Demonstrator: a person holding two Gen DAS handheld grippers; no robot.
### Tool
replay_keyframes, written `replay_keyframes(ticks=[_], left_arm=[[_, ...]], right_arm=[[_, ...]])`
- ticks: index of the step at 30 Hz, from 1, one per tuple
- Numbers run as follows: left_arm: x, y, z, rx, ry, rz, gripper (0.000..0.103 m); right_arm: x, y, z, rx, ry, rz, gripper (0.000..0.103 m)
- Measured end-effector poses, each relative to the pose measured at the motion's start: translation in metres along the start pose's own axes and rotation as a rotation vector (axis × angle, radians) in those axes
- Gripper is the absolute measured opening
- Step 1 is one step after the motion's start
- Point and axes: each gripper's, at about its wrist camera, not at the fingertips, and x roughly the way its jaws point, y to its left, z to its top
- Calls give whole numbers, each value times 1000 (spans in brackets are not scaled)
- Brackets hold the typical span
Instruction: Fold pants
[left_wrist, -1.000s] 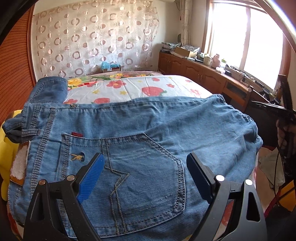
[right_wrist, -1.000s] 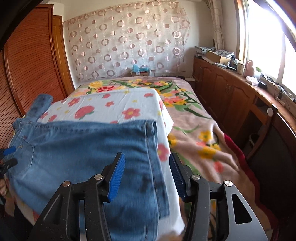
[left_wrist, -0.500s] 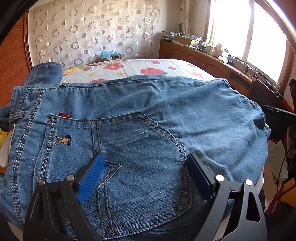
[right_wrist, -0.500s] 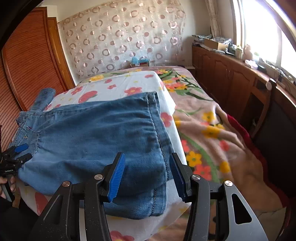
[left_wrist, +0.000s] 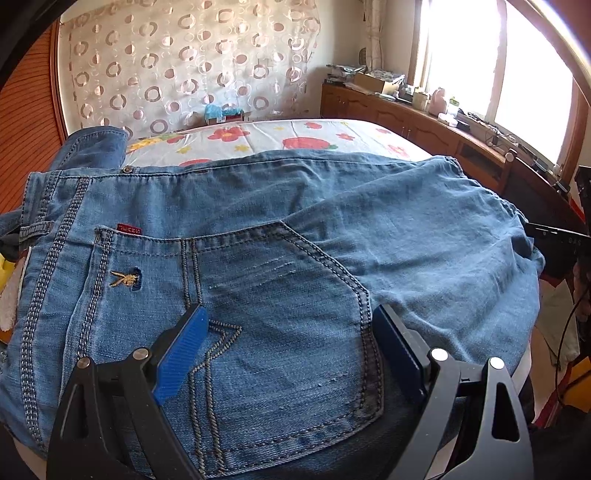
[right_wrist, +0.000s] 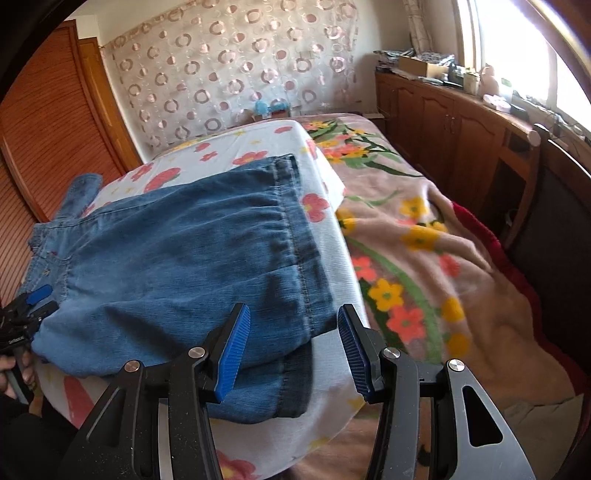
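Blue jeans (left_wrist: 258, 221) lie folded across the near end of the bed, back side up. My left gripper (left_wrist: 291, 332) stands open just above the stitched back pocket (left_wrist: 277, 288), one finger at each side of it, gripping nothing. In the right wrist view the same jeans (right_wrist: 184, 240) stretch leftward, with the leg hems (right_wrist: 295, 229) stacked at the right. Over the near hem corner my right gripper (right_wrist: 293, 347) is open, with nothing pinched between its pads. The left gripper (right_wrist: 33, 299) shows at the far left by the waist end.
The jeans rest on a white flowered sheet (right_wrist: 332, 266) laid over a pink floral blanket (right_wrist: 424, 258). Wooden cabinets (right_wrist: 443, 122) with clutter run under the window on the right. A brown slatted wardrobe (right_wrist: 48, 147) stands on the left. A hand (right_wrist: 14, 369) holds the left tool.
My left gripper sank closer to the back pocket, then stayed still. The right wrist view rolled and dipped, so the jeans' hem end now sits slanted before the right fingers.
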Motion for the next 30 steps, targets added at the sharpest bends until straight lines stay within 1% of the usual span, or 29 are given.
replay_keyframes(ticks=[1,2,3,5,7,10,12,16,20,23,26,29,30], left_arm=[[0,0,0,1,0,0,91],[-1,0,0,2,1,0,91],[-1,0,1,1,3,-1,91],[-5,0,2,-1,4,-3,91],[-10,1,4,-6,-7,-4,91],[-23,7,8,-30,-63,3,91],[-30,11,11,-39,-82,7,91],[-43,18,14,-46,-113,18,91],[-56,29,16,-58,-139,39,91],[-61,43,18,-82,-138,61,91],[-70,55,17,-105,-154,75,91],[-75,65,15,-124,-161,87,91],[-75,68,14,-131,-160,88,91]], right_arm=[[-1,3,1,-11,0,3,44],[2,2,-1,-25,4,15,34],[2,5,0,-43,12,29,22],[-4,8,2,-66,-14,23,19],[-14,13,8,-83,-43,43,18],[-28,26,20,-119,-82,76,17],[-35,40,30,-150,-101,112,17],[-46,79,51,-231,-147,200,17],[-53,131,67,-315,-178,316,16],[-56,172,76,-379,-182,418,16],[-59,208,79,-425,-186,497,16],[-52,229,80,-447,-164,541,17],[-46,232,82,-449,-152,545,20]])
